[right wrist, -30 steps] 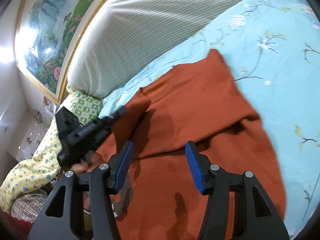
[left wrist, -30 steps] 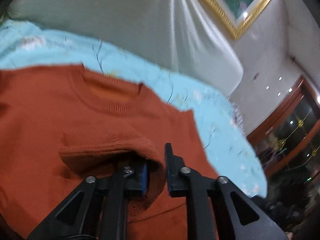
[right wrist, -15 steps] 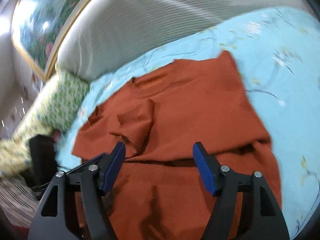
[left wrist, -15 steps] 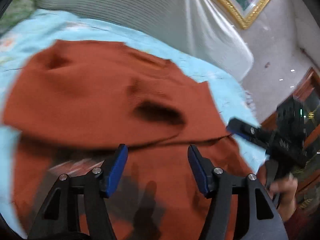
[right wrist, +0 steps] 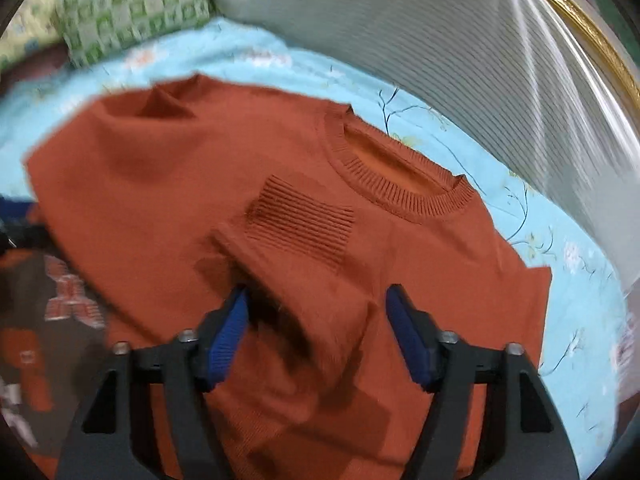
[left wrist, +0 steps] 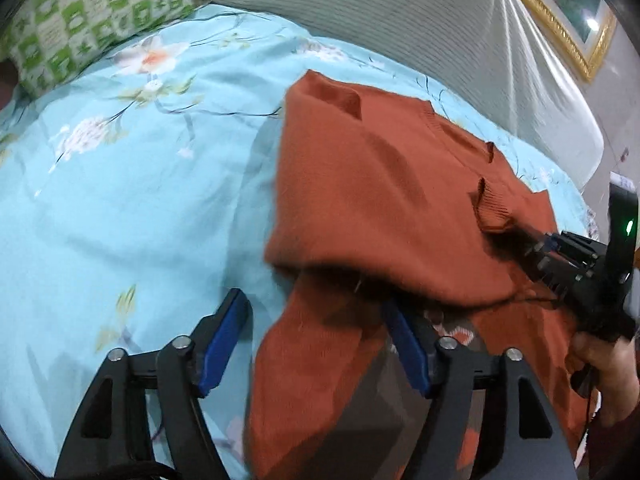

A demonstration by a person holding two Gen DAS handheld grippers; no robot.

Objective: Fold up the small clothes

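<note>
While left gripper (left wrist: 316, 304), jaws just opened, straddles sweater (left wrist: 380, 184) left edge unclamped, right gripper (right wrist: 316, 294) stands apart around folded sleeve (right wrist: 296, 240), cuff pointing far: right nearer.

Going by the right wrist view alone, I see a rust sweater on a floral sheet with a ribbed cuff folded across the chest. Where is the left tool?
Observer: The left wrist view shows the left tool over the sweater's side edge. Its jaws have just been opening; fabric lies under the gap, but the pads are not pressing it.
Operator: What is beyond that edge?
Observer: Only bare blue floral sheet, up to a green checked pillow.
Operator: Can you see my right tool from there?
Observer: Yes. A hand grips the right tool, and a green light glows on its body.
</note>
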